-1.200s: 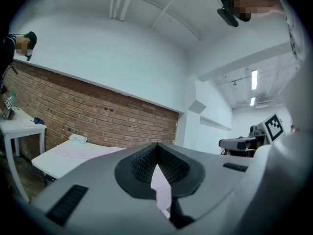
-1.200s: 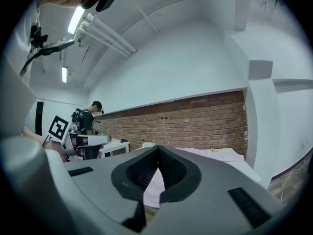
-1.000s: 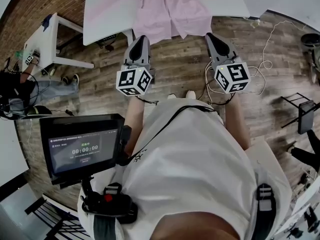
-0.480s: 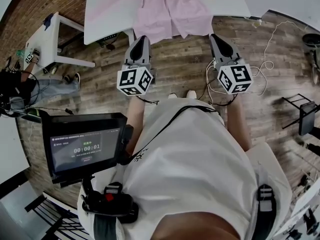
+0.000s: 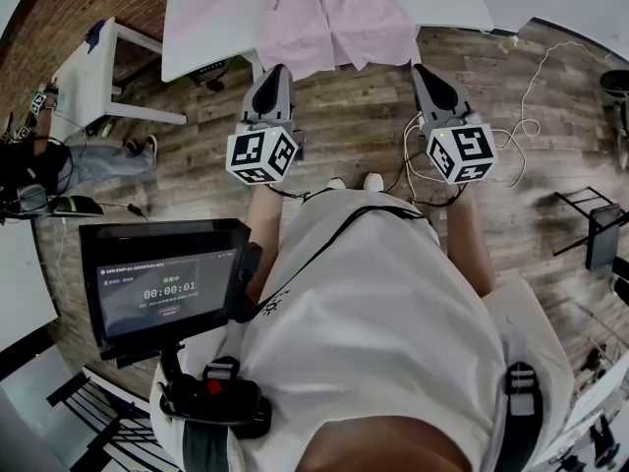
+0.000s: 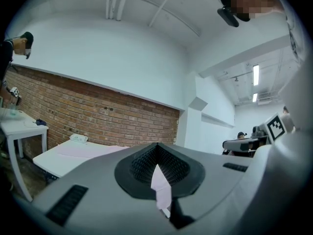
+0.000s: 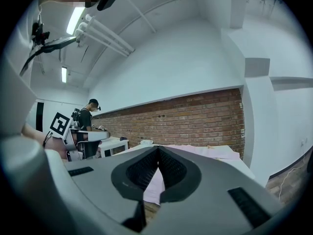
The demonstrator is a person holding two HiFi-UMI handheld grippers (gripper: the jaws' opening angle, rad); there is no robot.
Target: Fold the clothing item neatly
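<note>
No folding is done yet. The pink clothing item lies spread open on the white counter, and its lower part hangs over the counter's near edge toward the person. Its upper part runs out of the head view, so I cannot tell how that end lies.

The left gripper and the right gripper are held level above the wooden floor. Both point at the near edge but stop short of it, clear of the cloth. In each gripper view the fingers are pressed together with nothing between them. The pink showing below the pads is the garment farther off.

By my judgement the whole task is left: reaching the fabric, taking hold of it, making every fold and squaring the result.
</note>
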